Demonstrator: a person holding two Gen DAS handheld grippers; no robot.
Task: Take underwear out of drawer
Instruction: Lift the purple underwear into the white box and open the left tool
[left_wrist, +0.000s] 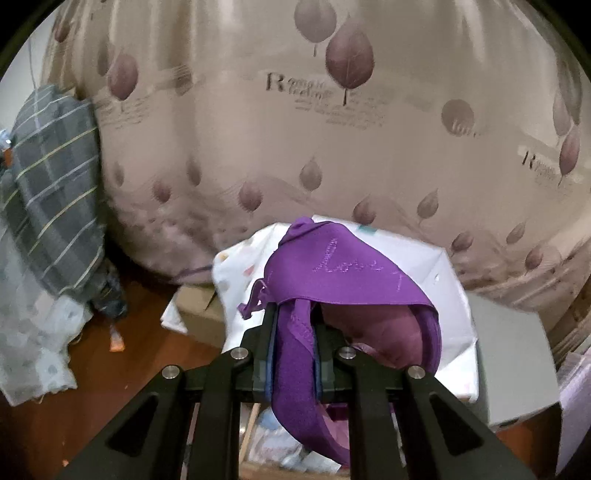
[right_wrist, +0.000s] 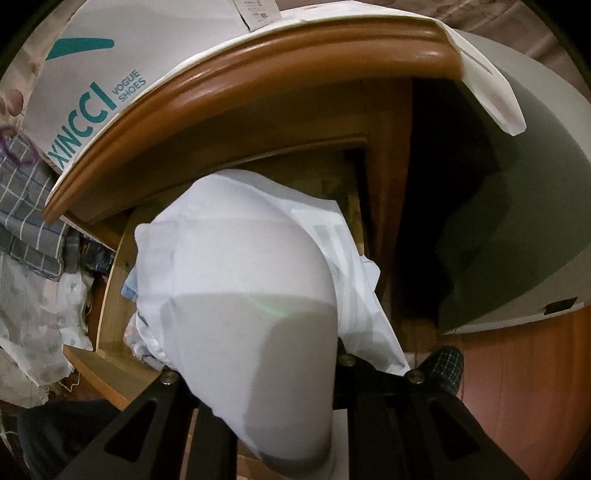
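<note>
Dim warm indoor light, slight motion blur, heavy fisheye warp w/ black corners.

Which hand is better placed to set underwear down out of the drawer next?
Left. The left gripper is shut on purple underwear, raised clear; the right gripper's white garment hangs over the drawer.
</note>
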